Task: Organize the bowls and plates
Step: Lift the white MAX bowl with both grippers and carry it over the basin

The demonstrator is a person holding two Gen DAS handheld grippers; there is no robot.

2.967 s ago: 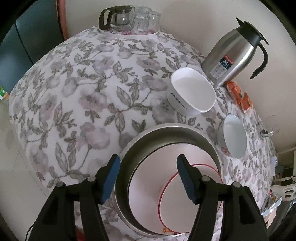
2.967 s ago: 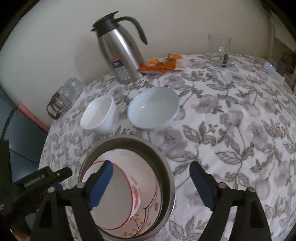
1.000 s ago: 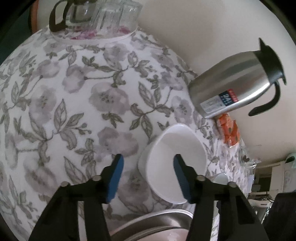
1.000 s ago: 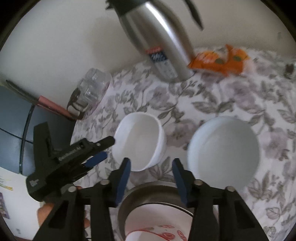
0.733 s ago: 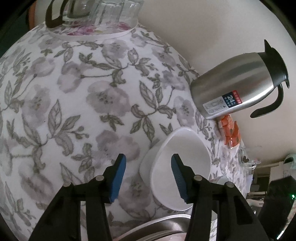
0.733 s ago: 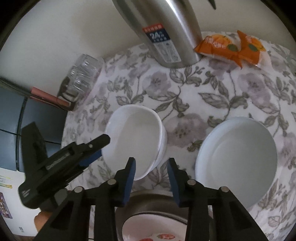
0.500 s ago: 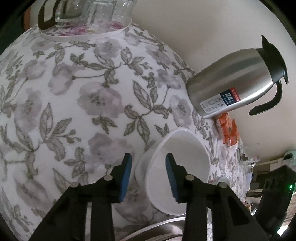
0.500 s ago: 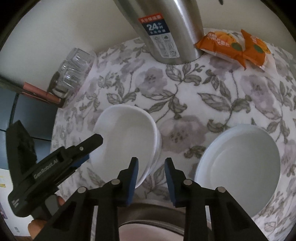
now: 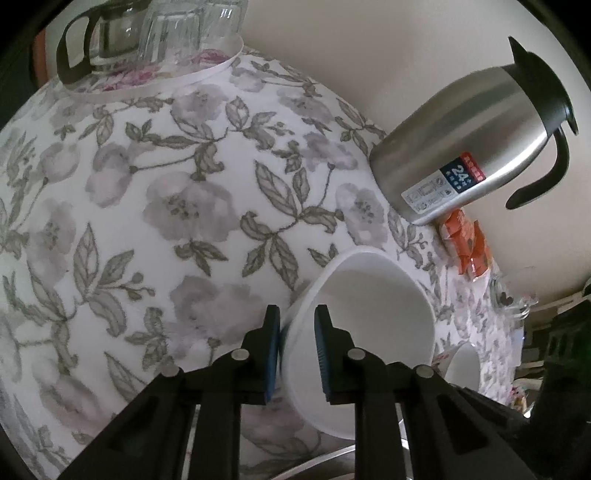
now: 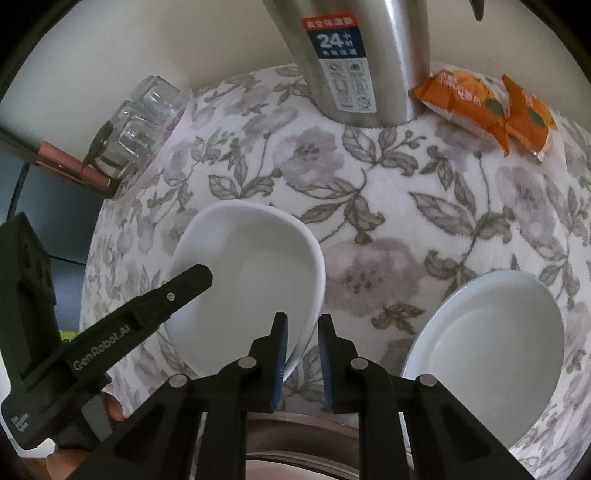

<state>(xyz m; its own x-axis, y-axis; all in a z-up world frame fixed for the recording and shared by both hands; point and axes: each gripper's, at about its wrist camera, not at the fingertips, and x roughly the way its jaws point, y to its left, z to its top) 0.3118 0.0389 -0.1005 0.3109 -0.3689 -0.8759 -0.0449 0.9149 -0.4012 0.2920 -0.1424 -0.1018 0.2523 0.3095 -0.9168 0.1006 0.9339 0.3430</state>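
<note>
Both grippers clamp one plain white, deep round ceramic bowl by opposite sides of its rim. The left gripper has just been closing, its blue pads now pinching the near wall. The right gripper has likewise just closed on the bowl's other edge. The bowl tilts on the grey-flowered tablecloth, just beyond a grey metal basin's rim. Beside it lies one wider, shallower white bowl. Farther back stand one brushed-steel thermos jug with a black handle, two orange snack packets, and a round tray of clear glasses, too bunched to count.
</note>
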